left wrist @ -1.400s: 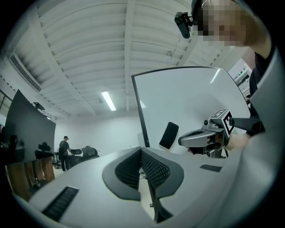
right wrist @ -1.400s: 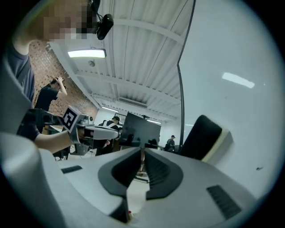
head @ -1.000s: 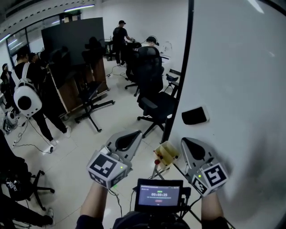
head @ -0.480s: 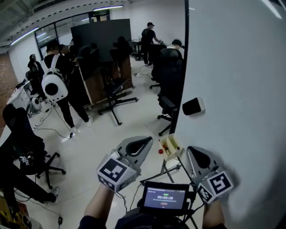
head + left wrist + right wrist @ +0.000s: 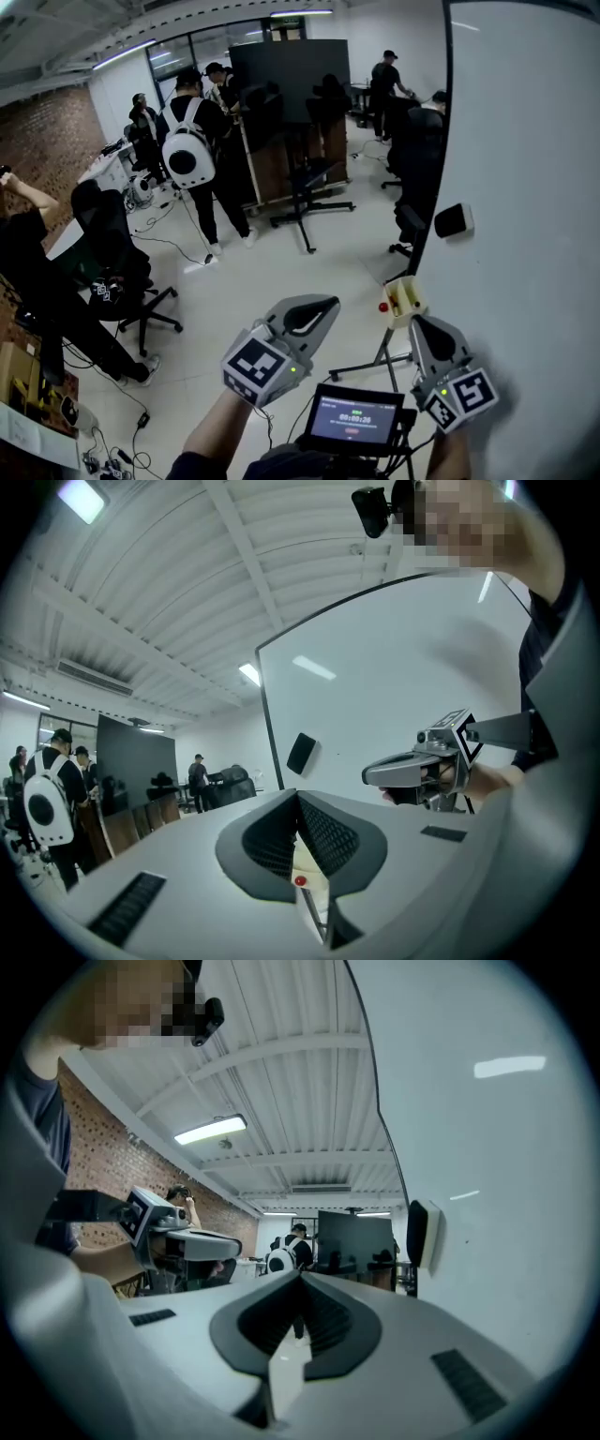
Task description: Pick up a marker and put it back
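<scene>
Both grippers pointed level beside the whiteboard (image 5: 525,187), close to the person's body. The left gripper (image 5: 323,305) had its fingers clenched together with nothing between them, and the right gripper (image 5: 424,326) was clenched and empty as well. Between the two and a little ahead, a small cream tray (image 5: 409,298) sat at the whiteboard's edge. A red-tipped thing (image 5: 382,307) showed at the tray's left end, apart from both grippers; whether it was the marker could not be told. A black eraser (image 5: 453,220) clung to the whiteboard higher up. Across the floor a person with a white backpack (image 5: 187,159) stood among office chairs
</scene>
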Demonstrator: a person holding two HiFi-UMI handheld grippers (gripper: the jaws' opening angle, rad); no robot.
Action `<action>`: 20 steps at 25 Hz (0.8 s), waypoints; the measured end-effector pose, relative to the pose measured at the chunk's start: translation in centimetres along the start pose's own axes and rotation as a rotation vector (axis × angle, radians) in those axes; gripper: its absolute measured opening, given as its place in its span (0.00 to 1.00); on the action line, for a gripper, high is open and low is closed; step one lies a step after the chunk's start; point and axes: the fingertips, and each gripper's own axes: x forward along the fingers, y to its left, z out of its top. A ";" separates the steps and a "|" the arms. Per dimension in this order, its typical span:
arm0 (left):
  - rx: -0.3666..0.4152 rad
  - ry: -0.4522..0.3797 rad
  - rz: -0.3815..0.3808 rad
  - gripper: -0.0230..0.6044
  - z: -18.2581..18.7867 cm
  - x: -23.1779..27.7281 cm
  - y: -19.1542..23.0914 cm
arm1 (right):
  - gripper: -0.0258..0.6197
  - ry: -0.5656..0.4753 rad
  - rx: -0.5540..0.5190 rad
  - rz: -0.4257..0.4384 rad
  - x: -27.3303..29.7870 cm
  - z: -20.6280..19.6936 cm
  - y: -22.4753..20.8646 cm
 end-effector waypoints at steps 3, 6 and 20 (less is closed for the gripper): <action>0.000 0.027 0.034 0.03 -0.6 -2.1 0.1 | 0.05 -0.030 0.045 0.011 0.6 -0.3 0.8; 0.016 0.030 0.058 0.03 -0.4 -4.0 0.3 | 0.05 -0.037 0.045 0.033 0.6 -0.1 2.5; -0.009 -0.043 0.002 0.03 -1.0 -19.8 -3.1 | 0.05 -0.014 -0.043 0.011 -4.5 2.2 19.5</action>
